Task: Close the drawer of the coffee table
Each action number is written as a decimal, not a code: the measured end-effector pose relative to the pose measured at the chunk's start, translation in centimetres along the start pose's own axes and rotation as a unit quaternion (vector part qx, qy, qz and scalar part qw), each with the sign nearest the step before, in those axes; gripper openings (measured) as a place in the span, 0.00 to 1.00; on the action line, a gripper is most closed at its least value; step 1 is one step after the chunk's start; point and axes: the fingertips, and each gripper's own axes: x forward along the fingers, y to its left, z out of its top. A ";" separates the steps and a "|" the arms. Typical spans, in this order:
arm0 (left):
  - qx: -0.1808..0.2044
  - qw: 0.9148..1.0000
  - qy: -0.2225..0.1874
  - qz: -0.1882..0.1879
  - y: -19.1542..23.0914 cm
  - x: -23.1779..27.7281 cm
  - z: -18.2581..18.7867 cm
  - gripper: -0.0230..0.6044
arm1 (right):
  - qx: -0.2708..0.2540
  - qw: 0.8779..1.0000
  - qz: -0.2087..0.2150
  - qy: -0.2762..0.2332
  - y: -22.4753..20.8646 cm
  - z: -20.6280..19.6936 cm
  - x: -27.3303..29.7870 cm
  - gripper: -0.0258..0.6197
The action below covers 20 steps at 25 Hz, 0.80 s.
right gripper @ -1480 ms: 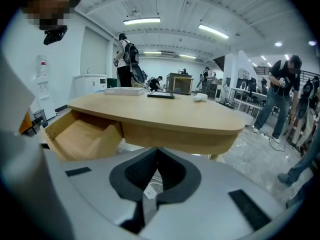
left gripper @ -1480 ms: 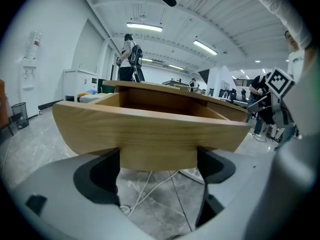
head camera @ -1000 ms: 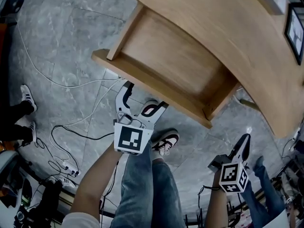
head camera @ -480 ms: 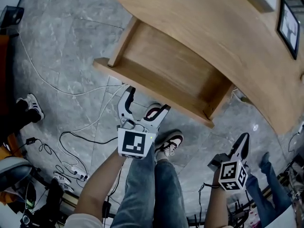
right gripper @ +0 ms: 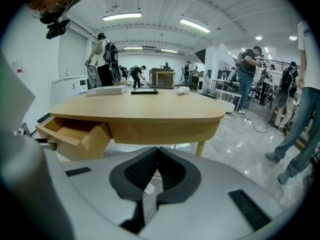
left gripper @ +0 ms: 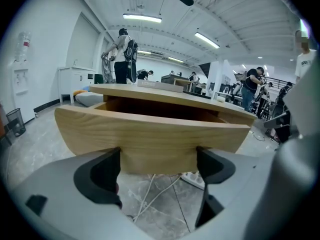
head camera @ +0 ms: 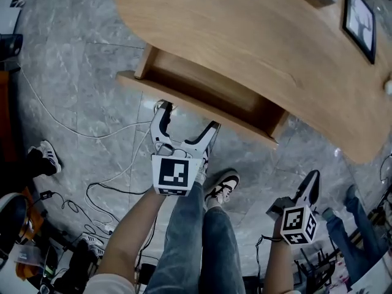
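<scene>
The wooden coffee table [head camera: 257,48] has a drawer [head camera: 196,106] that stands partly out on its near side. My left gripper [head camera: 185,121] is open, and both fingertips [head camera: 163,111] rest against the drawer's front panel [left gripper: 150,134]. In the left gripper view the left gripper [left gripper: 157,171] frames that panel, with nothing held between the jaws. My right gripper [head camera: 311,182] hangs off to the right, below the table edge, shut and empty. In the right gripper view the right gripper [right gripper: 157,171] points toward the table [right gripper: 145,111], with the drawer [right gripper: 75,134] at its left.
White cables [head camera: 92,127] and a power strip trail over the grey stone floor under the drawer. My own legs and shoes [head camera: 223,187] are just behind the left gripper. Another person's shoe [head camera: 46,158] is at the left. A framed picture [head camera: 359,20] lies on the tabletop.
The drawer has slid farther into the table, so less of its inside shows. My left gripper has moved forward with it, against the front panel. The right gripper has stayed put.
</scene>
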 end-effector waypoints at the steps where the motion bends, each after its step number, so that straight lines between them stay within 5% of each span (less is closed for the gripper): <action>1: 0.000 1.000 0.000 0.000 0.1 0.6 0.4 0.80 | 0.003 1.000 -0.004 0.001 -0.1 0.1 0.1 0.04; 20: 0.000 1.000 -0.008 -0.003 1.2 8.0 5.5 0.80 | 0.040 0.998 -0.053 0.007 -1.1 1.7 1.3 0.04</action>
